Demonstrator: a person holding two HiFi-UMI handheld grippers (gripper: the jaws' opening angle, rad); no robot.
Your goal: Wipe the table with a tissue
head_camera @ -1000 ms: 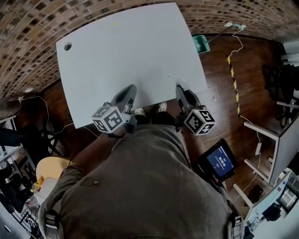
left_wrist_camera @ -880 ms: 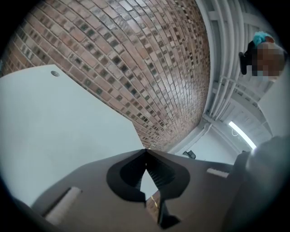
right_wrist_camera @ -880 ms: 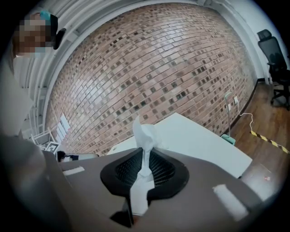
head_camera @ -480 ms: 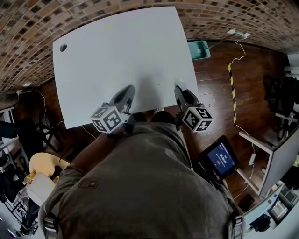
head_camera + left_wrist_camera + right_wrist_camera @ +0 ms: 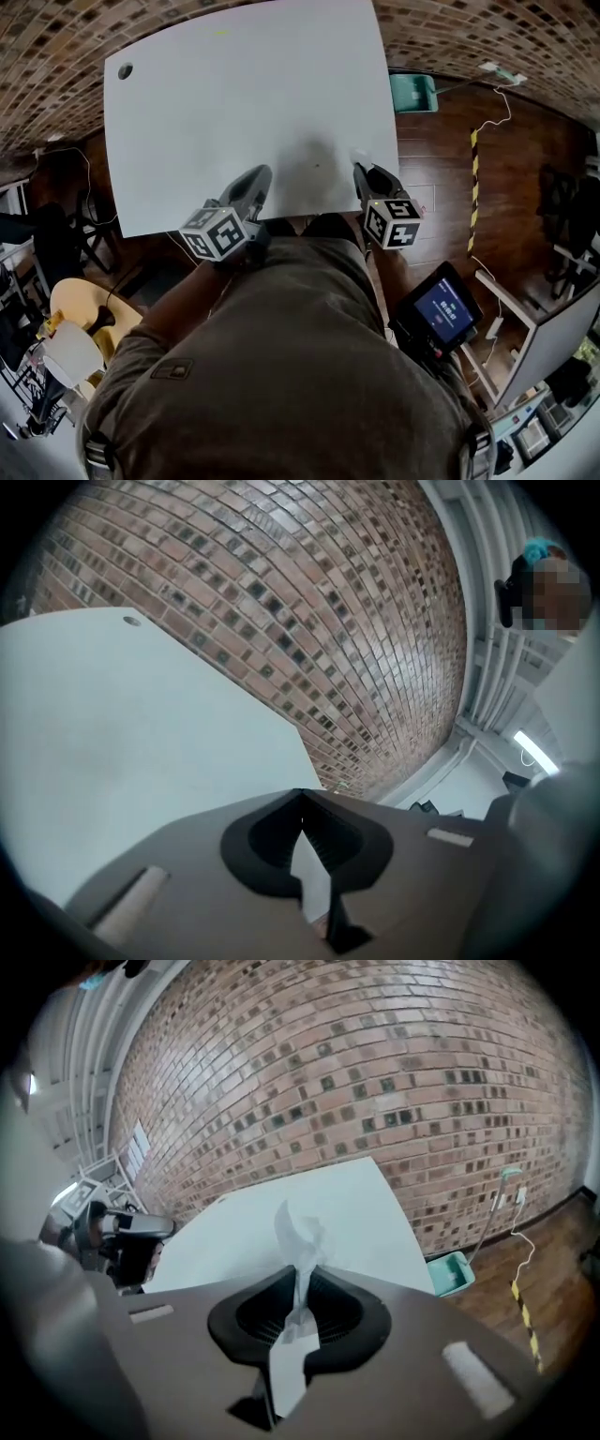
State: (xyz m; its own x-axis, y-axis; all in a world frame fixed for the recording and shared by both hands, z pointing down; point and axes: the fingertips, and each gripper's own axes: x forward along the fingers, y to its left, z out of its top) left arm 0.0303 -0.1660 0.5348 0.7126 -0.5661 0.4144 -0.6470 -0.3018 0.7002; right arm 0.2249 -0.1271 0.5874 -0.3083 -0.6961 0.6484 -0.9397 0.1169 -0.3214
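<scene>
The white table [image 5: 244, 103] fills the upper middle of the head view. At its near edge my right gripper [image 5: 362, 172] is shut on a white tissue [image 5: 298, 1234], which sticks up twisted from between the jaws. A bit of the tissue [image 5: 358, 157] shows at the jaw tips over the table's near right corner. My left gripper [image 5: 253, 183] hangs over the near edge left of it. Its jaws [image 5: 300, 803] meet at the tips with nothing held. The table [image 5: 112, 724] stretches ahead of it.
A brick wall [image 5: 356, 1072] stands behind the table. A green bin [image 5: 412, 91] sits on the wood floor at the table's right. A dark hole [image 5: 124, 70] marks the far left corner. A screen device [image 5: 441, 314] stands at my right, a yellow stool [image 5: 80, 309] at my left.
The head view has swung a little, so the table sits higher and squarer. Both grippers stay at the near edge, the right one now slightly further over the corner.
</scene>
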